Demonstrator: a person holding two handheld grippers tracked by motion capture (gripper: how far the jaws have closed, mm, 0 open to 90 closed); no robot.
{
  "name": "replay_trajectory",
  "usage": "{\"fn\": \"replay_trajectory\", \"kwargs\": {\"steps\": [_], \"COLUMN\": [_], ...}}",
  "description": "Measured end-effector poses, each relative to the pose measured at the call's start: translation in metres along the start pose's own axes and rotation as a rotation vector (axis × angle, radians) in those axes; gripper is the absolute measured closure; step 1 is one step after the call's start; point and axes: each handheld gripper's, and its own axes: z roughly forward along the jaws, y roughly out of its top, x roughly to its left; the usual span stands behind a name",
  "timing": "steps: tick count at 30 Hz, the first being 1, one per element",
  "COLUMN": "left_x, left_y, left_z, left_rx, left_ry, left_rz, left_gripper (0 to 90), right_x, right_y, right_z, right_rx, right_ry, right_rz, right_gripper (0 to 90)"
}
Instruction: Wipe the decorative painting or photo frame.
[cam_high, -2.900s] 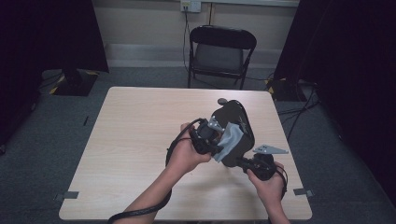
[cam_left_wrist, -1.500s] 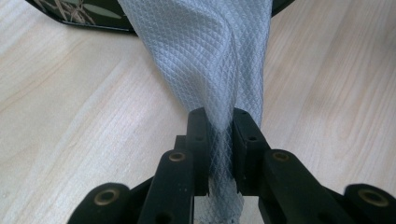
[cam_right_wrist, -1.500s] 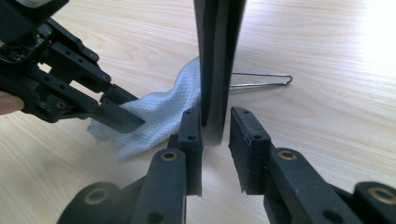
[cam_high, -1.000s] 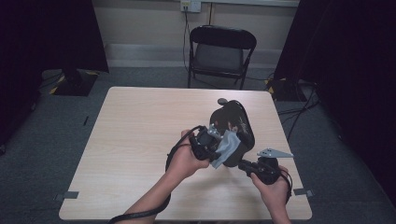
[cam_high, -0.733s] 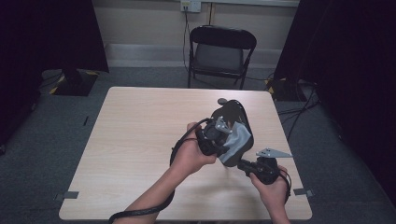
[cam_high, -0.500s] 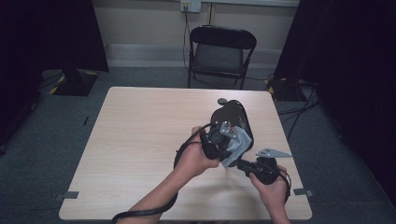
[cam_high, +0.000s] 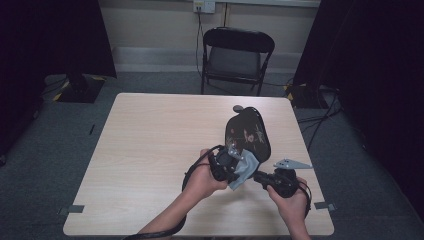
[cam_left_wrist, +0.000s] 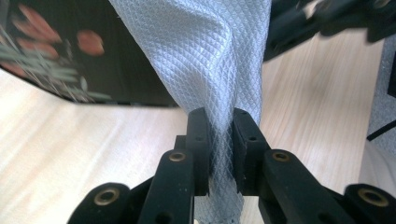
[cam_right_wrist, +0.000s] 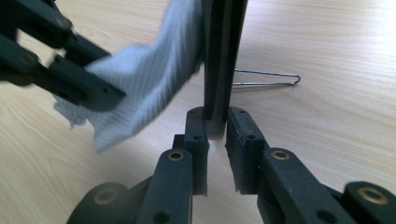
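Left gripper (cam_left_wrist: 217, 140): its jaws were clamped on a fold of the grey cloth (cam_left_wrist: 205, 60), the woven fabric bunched between the two black pads and rising out above them.
Right gripper (cam_right_wrist: 215, 135): its jaws were pinched on the thin lower edge of the black tray (cam_right_wrist: 224, 51), which stood on edge between the pads.
Black tray: from the high view, a dark oval tray (cam_high: 248, 134) with a flower pattern, held tilted above the right half of the table (cam_high: 150, 150), its near end at the two grippers.
Grey cloth: it hung against the near end of the tray (cam_high: 243, 169), between the left gripper (cam_high: 223, 165) and the right gripper (cam_high: 275, 179), touching the tray's face.
Hands: the left hand (cam_high: 202, 181) and right hand (cam_high: 290, 200) came in from the near edge, close together.
Wire: a thin bent wire (cam_right_wrist: 268, 80) lay flat on the tabletop beyond the tray's edge.
Round piece: a small grey disc (cam_high: 238, 108) sat on the table just past the tray's far end.
Chair: a black folding chair (cam_high: 235, 55) stood behind the table.
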Motion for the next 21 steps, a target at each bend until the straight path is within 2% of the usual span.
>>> {"fn": "replay_trajectory", "kwargs": {"steps": [12, 21], "left_x": [0.004, 0.007], "left_y": [-0.019, -0.03], "left_z": [0.02, 0.033], "left_rx": [0.047, 0.093], "left_ry": [-0.011, -0.016], "left_rz": [-0.029, -0.047], "left_gripper": [79.1, 79.2], "right_x": [0.0, -0.002], "right_y": [-0.001, 0.0], "right_z": [-0.002, -0.008], "right_rx": [0.003, -0.017], "right_ry": [0.007, 0.016], "right_rz": [0.0, 0.015], "right_gripper": [78.9, 78.1]}}
